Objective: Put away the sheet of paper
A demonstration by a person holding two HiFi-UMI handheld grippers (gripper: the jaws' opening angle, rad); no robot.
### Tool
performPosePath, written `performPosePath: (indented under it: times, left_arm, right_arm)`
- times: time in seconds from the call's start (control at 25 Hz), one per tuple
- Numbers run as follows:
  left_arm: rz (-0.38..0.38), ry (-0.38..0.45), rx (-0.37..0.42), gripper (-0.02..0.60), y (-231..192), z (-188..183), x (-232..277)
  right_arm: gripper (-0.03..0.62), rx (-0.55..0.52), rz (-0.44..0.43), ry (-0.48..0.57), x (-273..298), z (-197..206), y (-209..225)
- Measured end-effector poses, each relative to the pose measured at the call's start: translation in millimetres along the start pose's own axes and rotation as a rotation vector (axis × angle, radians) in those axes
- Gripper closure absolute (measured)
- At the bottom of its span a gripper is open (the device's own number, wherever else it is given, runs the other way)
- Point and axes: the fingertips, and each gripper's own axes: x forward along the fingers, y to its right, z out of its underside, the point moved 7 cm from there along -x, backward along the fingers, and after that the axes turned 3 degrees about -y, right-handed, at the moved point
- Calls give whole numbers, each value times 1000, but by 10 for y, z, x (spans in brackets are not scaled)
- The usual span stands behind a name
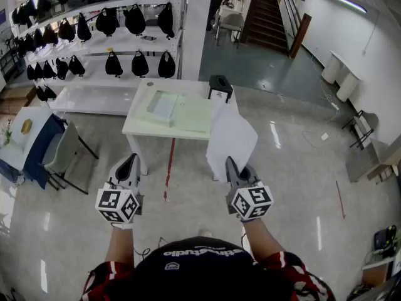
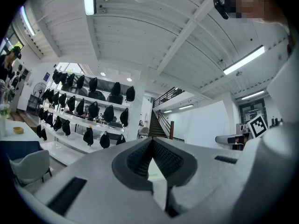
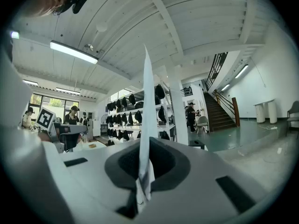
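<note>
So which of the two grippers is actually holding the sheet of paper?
The right gripper: its fingers are shut on the lower edge of the sheet of paper, which sticks out ahead of them. The left gripper has nothing between its closed fingers.

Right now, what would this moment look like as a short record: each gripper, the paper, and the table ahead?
right gripper: shut on the sheet of paper, gripped by one edge
left gripper: shut, nothing between its jaws
table: ahead of both grippers, with a green mat on it and a black box at its far corner
task stage: paper in hand, not yet put away
</note>
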Motion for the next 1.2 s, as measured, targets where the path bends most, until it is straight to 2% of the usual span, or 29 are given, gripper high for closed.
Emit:
performPosePath:
  times: [0.68,1.0,1.2]
  left_arm:
    - [-7,8,-12,578,-96,1,-106]
    - [16,3,-35,578,-122,21,-127]
    - [20,-8,-12,578,-140,42,-135]
  right_arm:
    - [591,2,-7,-6,46,6,-88]
    - [591,0,-5,-10,60,-42,-144]
    - [591,-7,6,-30,69,-11,-172]
